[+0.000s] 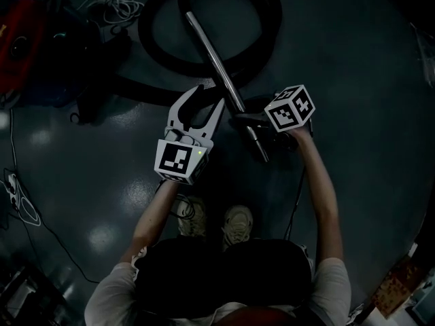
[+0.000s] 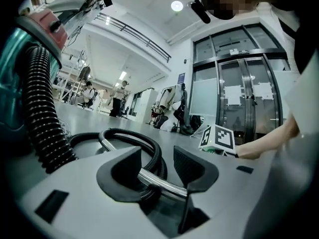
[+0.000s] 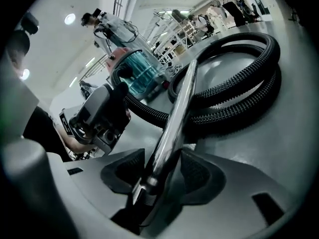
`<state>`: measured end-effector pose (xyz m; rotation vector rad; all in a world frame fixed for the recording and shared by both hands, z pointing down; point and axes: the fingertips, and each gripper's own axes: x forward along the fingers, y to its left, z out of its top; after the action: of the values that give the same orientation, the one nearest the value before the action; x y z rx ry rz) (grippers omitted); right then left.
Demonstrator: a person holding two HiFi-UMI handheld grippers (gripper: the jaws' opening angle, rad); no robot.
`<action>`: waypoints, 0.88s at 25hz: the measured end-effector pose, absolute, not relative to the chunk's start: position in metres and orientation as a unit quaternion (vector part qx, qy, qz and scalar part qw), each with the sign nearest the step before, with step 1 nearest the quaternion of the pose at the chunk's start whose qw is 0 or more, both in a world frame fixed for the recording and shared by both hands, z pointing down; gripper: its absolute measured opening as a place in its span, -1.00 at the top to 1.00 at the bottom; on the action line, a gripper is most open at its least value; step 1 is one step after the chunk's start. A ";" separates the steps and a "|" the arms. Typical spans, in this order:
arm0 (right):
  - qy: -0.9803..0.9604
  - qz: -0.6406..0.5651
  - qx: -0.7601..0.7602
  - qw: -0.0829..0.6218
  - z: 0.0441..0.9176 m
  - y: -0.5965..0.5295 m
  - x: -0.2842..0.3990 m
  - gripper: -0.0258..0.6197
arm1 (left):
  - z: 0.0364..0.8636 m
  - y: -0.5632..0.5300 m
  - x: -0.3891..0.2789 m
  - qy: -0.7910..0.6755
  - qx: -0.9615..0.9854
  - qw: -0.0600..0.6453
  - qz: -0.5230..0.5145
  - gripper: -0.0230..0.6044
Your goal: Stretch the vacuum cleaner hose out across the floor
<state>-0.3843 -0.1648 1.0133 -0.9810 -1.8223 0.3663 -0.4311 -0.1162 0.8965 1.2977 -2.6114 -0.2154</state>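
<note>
The black ribbed hose (image 1: 268, 19) lay coiled in a loop on the glossy floor (image 1: 353, 80), its chrome wand (image 1: 211, 49) resting across the coil. A red vacuum body (image 1: 20, 39) and loose white cable (image 1: 112, 5) sat to the left. The wand ran diagonally from the coil towards the person's shoes (image 1: 234, 223). The right gripper (image 3: 158, 162) straddled its near end with jaws apart, while the left gripper (image 2: 157, 163) hovered beside it, half spread and empty.

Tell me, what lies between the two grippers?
The vacuum's chrome tube. In the head view it slants between the left gripper and the right gripper; the right gripper view shows its end between that gripper's jaws.
</note>
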 end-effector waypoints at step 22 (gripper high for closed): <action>-0.747 0.524 -0.336 0.236 0.917 -0.137 -0.538 0.30 | 0.871 -0.087 -0.438 -0.915 0.388 0.060 -0.093 0.33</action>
<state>-0.5382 -0.1370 0.9175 -0.9211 -2.0483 1.4367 -0.4379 -0.0870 0.8712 1.1753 -2.7696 -0.2805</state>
